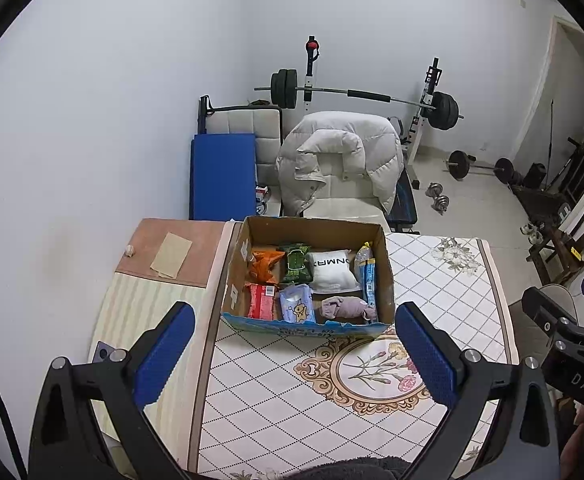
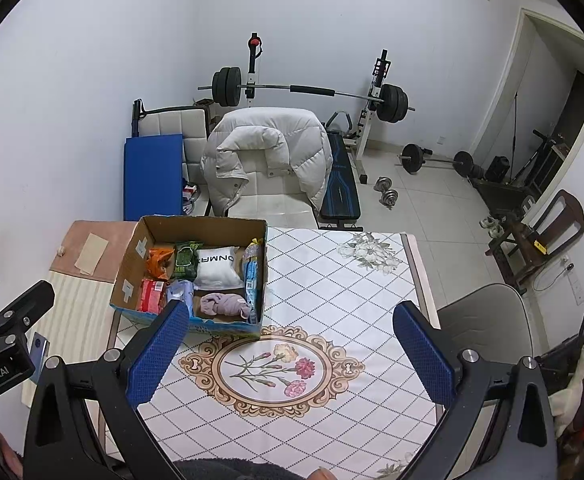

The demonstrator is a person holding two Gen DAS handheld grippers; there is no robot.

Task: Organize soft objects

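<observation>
One cardboard box (image 1: 388,276) on counter (image 1: 444,280): seven soft items. Blue packet (image 1: 366,276) lies long axis 12–6 o'clock. Left claw (image 1: 296,354), right claw (image 2: 292,352): wide open, empty.

left gripper (image 1: 295,350): black frame showing silver screws, blue textured pads | right gripper (image 2: 289,350): wearing matching black frame, blue pads

Left gripper (image 1: 295,350) and right gripper (image 2: 291,350) both held side by side above the surface, jaws spread wide, blue pads (image 1: 165,354) facing inward, nothing between them.
</observation>
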